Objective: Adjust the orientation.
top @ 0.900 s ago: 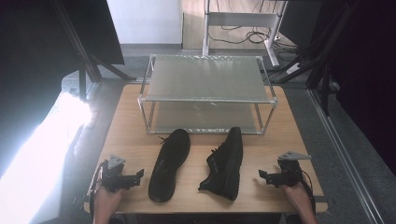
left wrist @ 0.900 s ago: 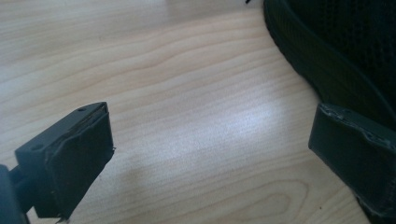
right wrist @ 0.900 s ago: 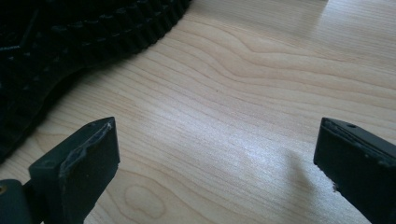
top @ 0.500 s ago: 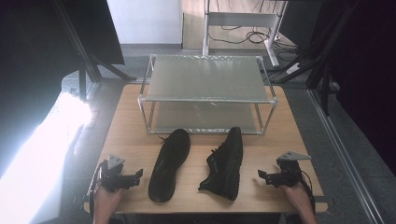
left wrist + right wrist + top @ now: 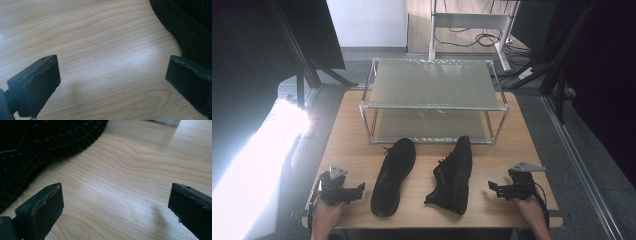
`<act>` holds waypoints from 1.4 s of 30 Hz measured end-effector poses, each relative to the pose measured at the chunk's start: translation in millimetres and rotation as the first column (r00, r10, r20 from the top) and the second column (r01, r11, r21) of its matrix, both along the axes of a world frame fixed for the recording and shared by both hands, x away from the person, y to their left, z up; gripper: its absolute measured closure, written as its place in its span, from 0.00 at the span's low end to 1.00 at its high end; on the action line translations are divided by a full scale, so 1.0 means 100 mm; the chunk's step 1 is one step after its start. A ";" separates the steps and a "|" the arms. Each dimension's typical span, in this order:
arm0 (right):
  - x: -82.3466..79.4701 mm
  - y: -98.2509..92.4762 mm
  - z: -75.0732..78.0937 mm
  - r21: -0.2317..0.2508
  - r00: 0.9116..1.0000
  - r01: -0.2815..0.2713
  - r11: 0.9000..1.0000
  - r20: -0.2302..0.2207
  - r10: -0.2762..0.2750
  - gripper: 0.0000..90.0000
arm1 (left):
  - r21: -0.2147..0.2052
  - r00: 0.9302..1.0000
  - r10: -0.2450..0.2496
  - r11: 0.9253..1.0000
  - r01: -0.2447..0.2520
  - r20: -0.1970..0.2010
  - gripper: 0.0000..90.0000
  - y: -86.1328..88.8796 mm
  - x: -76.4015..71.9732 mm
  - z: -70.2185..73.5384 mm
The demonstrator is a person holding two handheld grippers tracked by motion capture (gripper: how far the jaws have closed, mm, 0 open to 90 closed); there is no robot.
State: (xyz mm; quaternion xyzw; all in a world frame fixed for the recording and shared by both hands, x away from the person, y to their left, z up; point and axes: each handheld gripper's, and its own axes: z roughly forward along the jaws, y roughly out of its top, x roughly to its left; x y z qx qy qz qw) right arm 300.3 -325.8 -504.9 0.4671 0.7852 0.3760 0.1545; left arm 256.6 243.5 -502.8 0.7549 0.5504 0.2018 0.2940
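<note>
Two black shoes lie on the wooden table (image 5: 352, 155) in front of a shelf rack. The left shoe (image 5: 394, 175) lies flat, toe toward me. The right shoe (image 5: 453, 176) is tipped on its side, its treaded sole (image 5: 37, 142) facing my right gripper. My left gripper (image 5: 358, 190) rests near the table's front left, open, jaws wide apart over bare wood (image 5: 112, 62), the left shoe's edge (image 5: 182, 27) just beyond its right jaw. My right gripper (image 5: 492, 188) sits at the front right, open, nothing between its jaws.
A two-tier metal-framed rack (image 5: 432, 90) with frosted shelves stands at the table's far half. Dark stands and cables surround the table. Bright light falls on the floor at the left (image 5: 257, 150).
</note>
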 end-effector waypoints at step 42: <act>0.02 0.02 0.00 -0.016 1.000 0.010 1.000 -0.004 -0.010 0.03 | 0.060 0.975 -0.215 0.974 0.217 -0.049 0.00 -0.65 -0.10 -0.04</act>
